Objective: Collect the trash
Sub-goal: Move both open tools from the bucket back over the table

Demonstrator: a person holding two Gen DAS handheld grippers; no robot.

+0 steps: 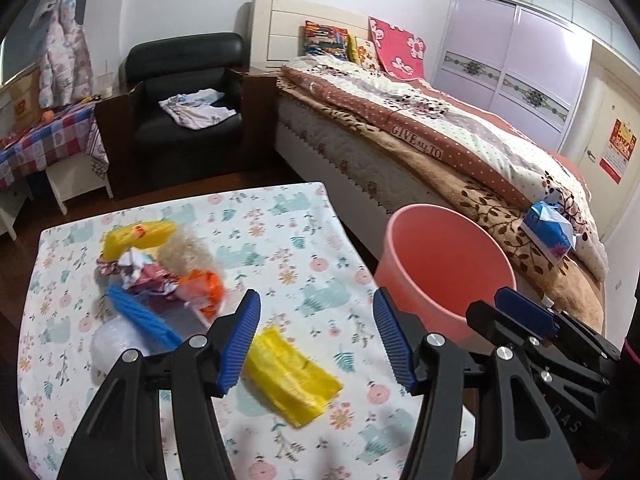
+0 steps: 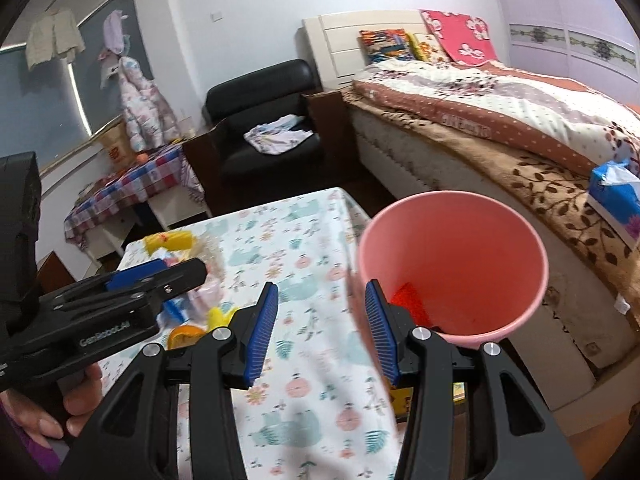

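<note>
Trash lies on the floral-cloth table [image 1: 280,240]: a yellow wrapper [image 1: 292,376] just below my left gripper [image 1: 316,308], which stands open and empty above the cloth. To its left is a pile with a yellow bag [image 1: 136,236], crumpled paper [image 1: 148,276], an orange scrap [image 1: 204,288] and a blue strip [image 1: 136,312]. A pink bin [image 1: 444,264] stands off the table's right edge. My right gripper [image 2: 320,300] is open over the table edge with nothing between its pads, its right finger [image 2: 382,320] in front of the pink bin [image 2: 472,240]. A red scrap [image 2: 408,300] lies inside the bin.
A bed [image 1: 420,128] with a blue tissue pack [image 1: 550,232] runs along the right behind the bin. A black armchair [image 1: 188,92] and a checked-cloth side table [image 1: 48,144] stand at the back left. A hand [image 2: 80,400] holds the left gripper [image 2: 188,276].
</note>
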